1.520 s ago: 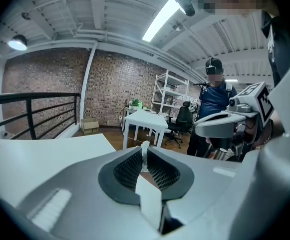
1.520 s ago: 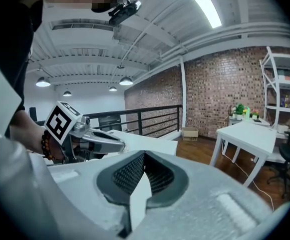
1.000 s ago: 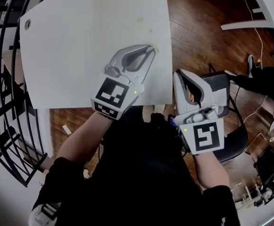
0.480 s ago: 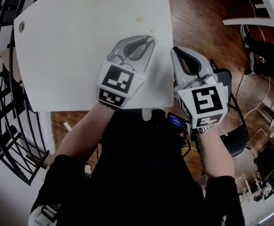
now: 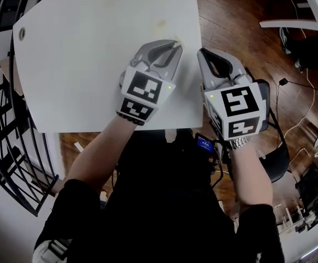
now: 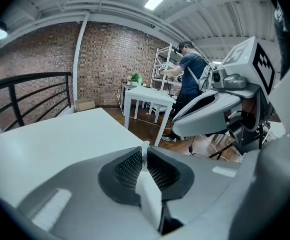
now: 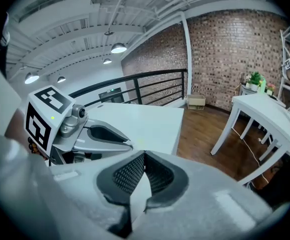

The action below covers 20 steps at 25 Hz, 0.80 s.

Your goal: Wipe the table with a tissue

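Observation:
The white table bears a faint yellowish stain near its right edge. My left gripper hovers over the table's near right corner, just short of the stain. Its jaws are shut, and in the left gripper view a thin white folded piece, seemingly the tissue, is pinched between the pads, with a small tip poking out. My right gripper is held just off the table's right edge, beside the left one, jaws shut with nothing showing at their tips.
A black railing curves along the table's left side. A black chair stands on the wood floor under my right arm. More white tables and a person are farther off. A round hole marks the table's far left corner.
My right gripper has come up and forward, level with the left one at the table's edge. The left gripper has stayed over the near right corner, still shut.

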{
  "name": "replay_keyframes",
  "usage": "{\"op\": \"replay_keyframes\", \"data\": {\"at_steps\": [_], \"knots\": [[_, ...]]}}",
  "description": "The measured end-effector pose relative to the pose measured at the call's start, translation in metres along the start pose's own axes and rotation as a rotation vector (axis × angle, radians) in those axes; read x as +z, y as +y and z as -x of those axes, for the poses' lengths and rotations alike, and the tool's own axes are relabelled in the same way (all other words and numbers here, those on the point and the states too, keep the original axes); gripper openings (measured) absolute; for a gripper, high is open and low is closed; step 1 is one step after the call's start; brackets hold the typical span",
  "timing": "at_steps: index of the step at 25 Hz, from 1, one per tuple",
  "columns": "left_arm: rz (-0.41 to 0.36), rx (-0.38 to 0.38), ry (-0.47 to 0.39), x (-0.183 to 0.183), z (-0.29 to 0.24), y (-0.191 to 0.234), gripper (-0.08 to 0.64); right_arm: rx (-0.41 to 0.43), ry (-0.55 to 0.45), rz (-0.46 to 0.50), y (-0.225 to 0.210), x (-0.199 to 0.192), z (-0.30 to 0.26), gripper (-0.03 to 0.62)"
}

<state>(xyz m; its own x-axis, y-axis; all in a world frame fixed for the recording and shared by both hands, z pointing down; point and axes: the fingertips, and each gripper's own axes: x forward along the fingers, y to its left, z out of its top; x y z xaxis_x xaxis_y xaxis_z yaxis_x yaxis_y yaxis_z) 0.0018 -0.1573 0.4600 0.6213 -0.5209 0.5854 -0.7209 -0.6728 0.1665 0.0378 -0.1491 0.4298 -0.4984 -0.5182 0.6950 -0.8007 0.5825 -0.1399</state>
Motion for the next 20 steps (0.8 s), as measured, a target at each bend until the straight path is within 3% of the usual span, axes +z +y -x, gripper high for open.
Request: {"op": "replay_keyframes", "data": {"at_steps": [20], "knots": [[-0.020, -0.017, 0.067, -0.023, -0.025, 0.008, 0.043, -0.026, 0.025, -0.034, 0.000, -0.004, -0.019, -0.008]]}}
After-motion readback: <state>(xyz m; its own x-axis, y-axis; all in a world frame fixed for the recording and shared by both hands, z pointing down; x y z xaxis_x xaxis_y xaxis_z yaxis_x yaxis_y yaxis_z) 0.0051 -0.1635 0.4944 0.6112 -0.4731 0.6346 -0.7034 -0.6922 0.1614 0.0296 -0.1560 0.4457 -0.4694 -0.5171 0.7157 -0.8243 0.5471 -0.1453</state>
